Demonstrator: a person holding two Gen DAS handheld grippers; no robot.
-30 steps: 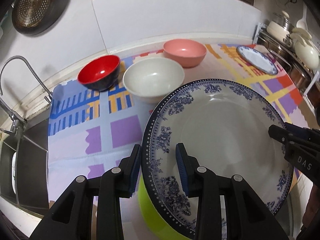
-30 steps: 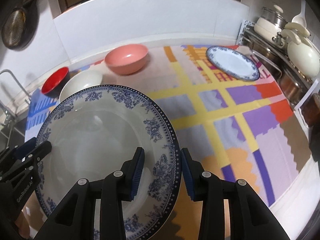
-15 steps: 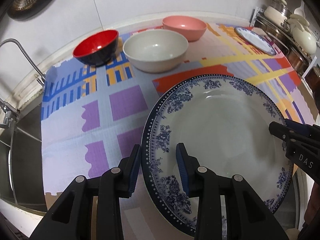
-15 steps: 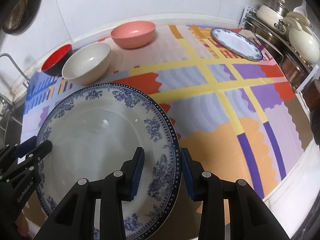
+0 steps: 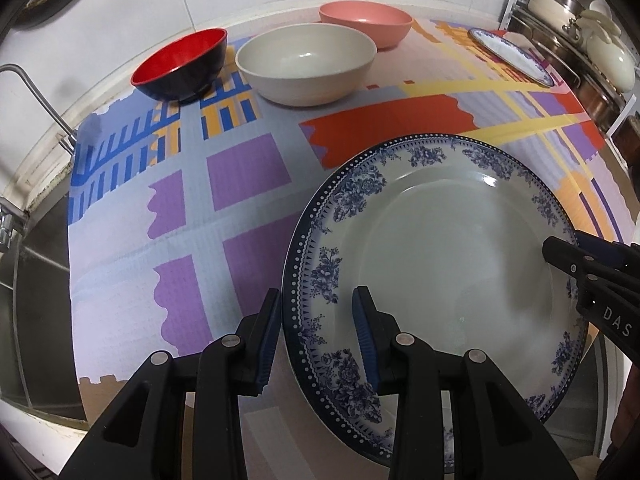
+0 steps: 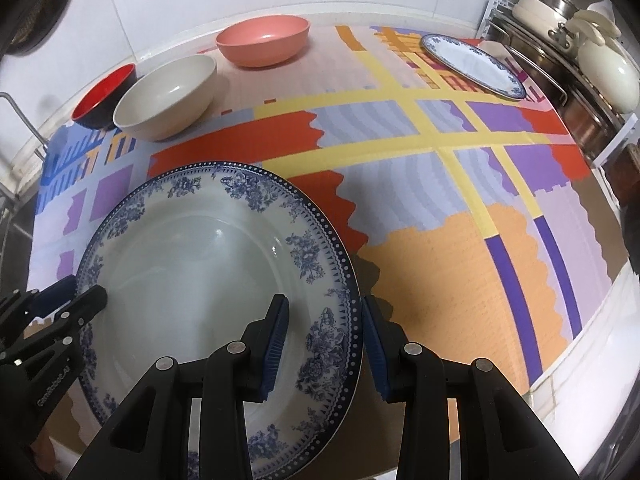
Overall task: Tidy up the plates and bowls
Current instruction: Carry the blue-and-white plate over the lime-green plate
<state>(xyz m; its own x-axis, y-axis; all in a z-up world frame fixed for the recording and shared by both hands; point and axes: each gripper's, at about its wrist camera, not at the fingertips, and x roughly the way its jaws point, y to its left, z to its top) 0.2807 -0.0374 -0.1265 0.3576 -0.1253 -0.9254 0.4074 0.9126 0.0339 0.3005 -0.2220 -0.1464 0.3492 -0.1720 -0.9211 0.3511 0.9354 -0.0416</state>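
Blue-and-white floral porcelain plates, two: large one (image 5: 440, 248) seemingly clamped by my left tongs (image 5: 316, 344) and right tongs (image 6: 324, 344), small one (image 6: 472, 66) far off, three bowls, red-and-black (image 5: 180, 66), cream (image 5: 306, 64), pink (image 5: 366, 22).

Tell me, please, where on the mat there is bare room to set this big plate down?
The widest bare patch is the orange and lilac area right of the large plate, running back toward the small plate. Another lies left of it, over the purple squares before the sink. The back-left is crowded: red bowl, cream bowl and pink bowl sit close together.
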